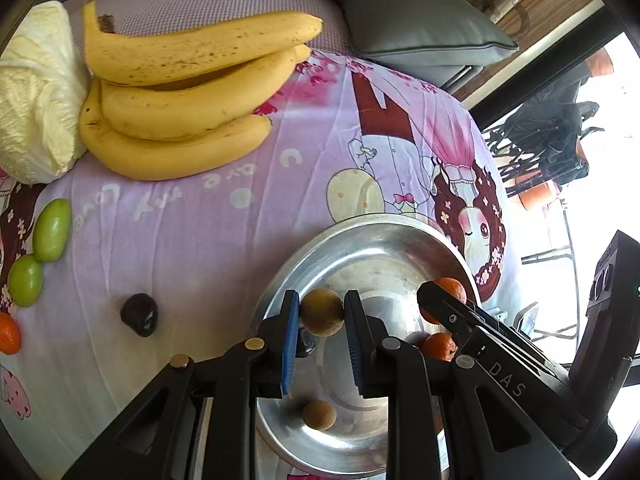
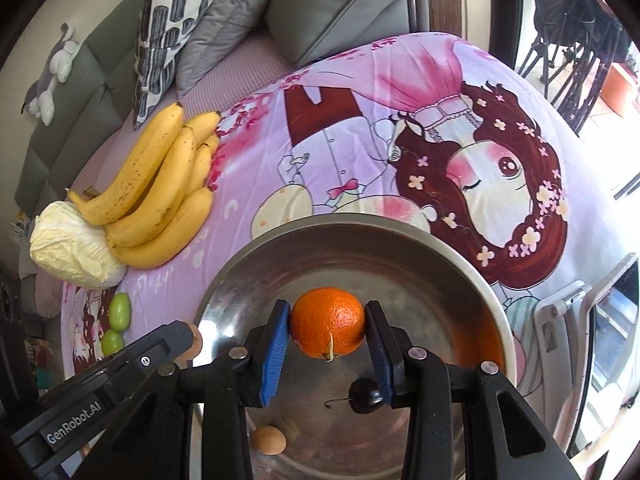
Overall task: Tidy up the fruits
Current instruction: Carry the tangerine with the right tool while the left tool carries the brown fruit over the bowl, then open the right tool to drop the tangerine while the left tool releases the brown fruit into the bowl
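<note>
We angle both grippers steeply down over the steel bowl (image 2: 472, 276). The left gripper (image 1: 322, 314) fingers clamp a small brown fruit (image 1: 322, 312); the right gripper (image 2: 328, 326) fingers grip an orange (image 2: 328, 322). Only the right view shows the cherry (image 2: 366, 396) in the bowl; only the left shows a dark fruit (image 1: 140, 314) on the bedsheet (image 1: 192, 240).

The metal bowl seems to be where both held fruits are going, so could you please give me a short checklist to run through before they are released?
1. Left gripper shut on the small brown fruit: ok.
2. Right gripper shut on the orange: ok.
3. Both fruits over the metal bowl: ok.
4. Bare bowl floor beneath the orange, clear of the dark cherry: cannot tell.
5. Grippers clear of each other: ok.
6. Green fruits left outside the bowl: not ok.
</note>
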